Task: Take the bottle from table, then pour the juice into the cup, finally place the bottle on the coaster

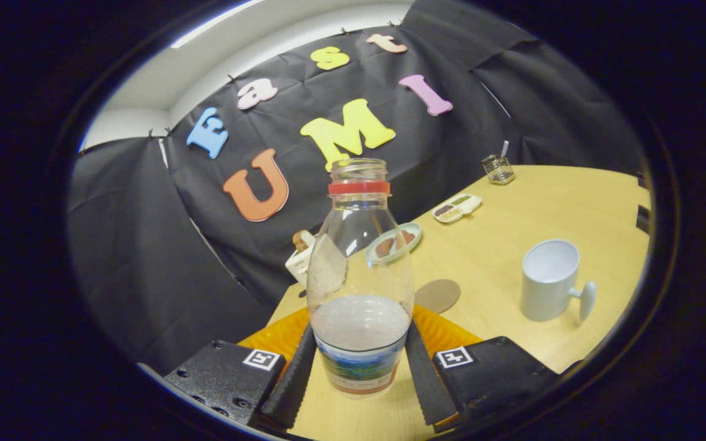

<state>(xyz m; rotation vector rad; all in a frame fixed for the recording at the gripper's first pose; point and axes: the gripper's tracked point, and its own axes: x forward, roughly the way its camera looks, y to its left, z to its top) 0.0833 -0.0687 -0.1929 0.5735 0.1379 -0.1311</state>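
Clear bottle [359, 288], uncapped, part full of pale juice, clamped low down between both fingers of the claw [359, 373]. Seemed lifted and slightly tilted over the wooden bench [512, 245]; contact with it could not be told. Taking judged done. Pouring not begun: cup [550, 280] off to the right, looked empty. Coaster [437, 295] lay bare just beyond the bottle. Pouring and placing left.

Recording booth, indoors: black cloth wall [144, 245], pale wooden table [512, 257] staged with household props — mug [549, 280], snack tray [457, 207], plate [393, 244], coaster [437, 295]
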